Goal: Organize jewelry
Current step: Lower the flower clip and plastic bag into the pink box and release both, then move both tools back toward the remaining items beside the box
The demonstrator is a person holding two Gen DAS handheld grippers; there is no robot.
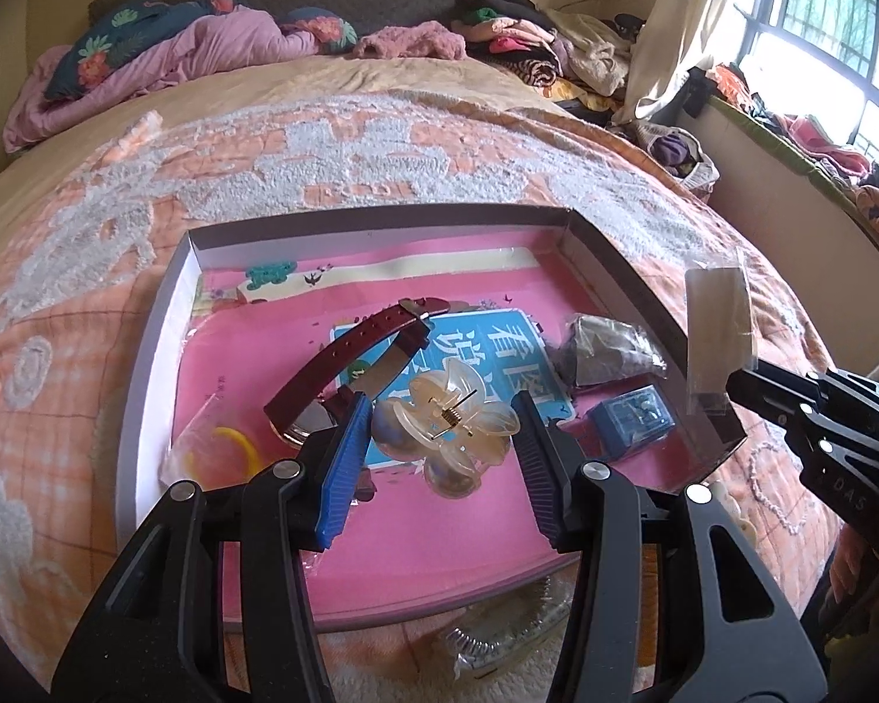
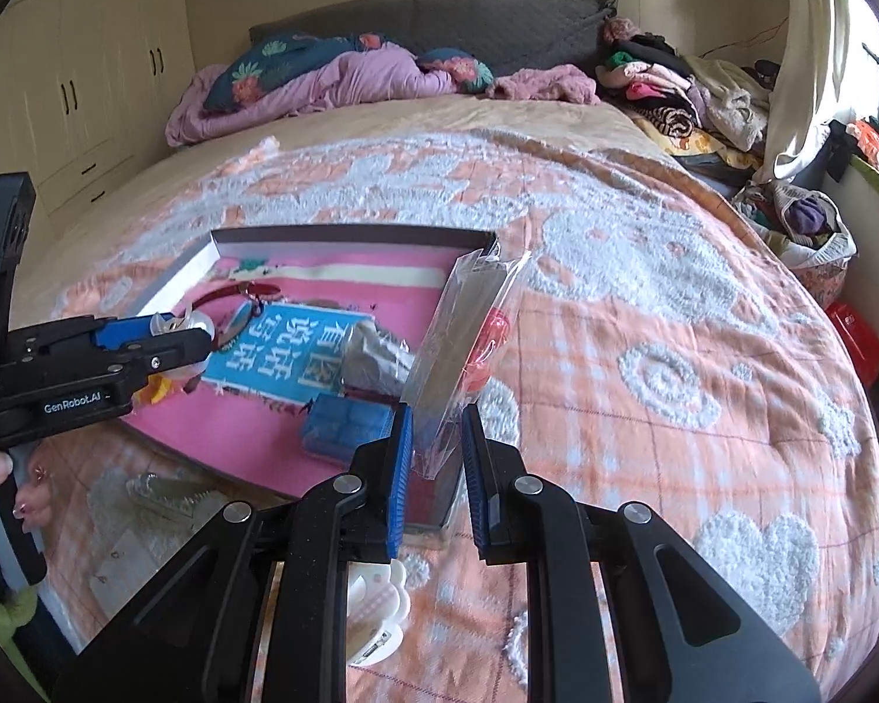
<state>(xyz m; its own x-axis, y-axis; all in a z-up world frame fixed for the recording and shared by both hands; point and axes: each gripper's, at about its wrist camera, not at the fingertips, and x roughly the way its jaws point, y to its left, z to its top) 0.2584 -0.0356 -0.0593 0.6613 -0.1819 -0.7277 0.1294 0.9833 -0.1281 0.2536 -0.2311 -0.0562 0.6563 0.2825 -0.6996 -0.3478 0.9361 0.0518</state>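
The left tongs (image 1: 439,433) hang over the near part of a shallow box (image 1: 164,316) that lies on the bed (image 1: 381,146). Their blue pads (image 1: 343,468) stand wide apart on either side of a clear hair claw (image 1: 445,425). The left pad is just beside the claw's left wing; whether it touches cannot be told, and the right pad stands off the claw, so the left tongs are released rather than clenched. In the right wrist view the claw sits at the tip of the left tongs, above the pink floor of the box.

Inside the box, a dark red watch (image 1: 351,363) arches just left of and beyond the claw. A yellow ring in a clear wrap (image 1: 228,445) lies at the near left. A teal card (image 1: 498,345) with white characters lies under the claw. A grey bag (image 1: 609,351) sits to the right, and a small blue case (image 1: 633,419) lies near it, by the right wall.

The right tongs (image 2: 435,463) grasp the near end of a clear packet (image 2: 469,328). The packet tilts up and away over the right wall of the box, with something red inside its far half. A toothed clip (image 1: 498,638) in plastic lies on the bed, just outside the near wall.
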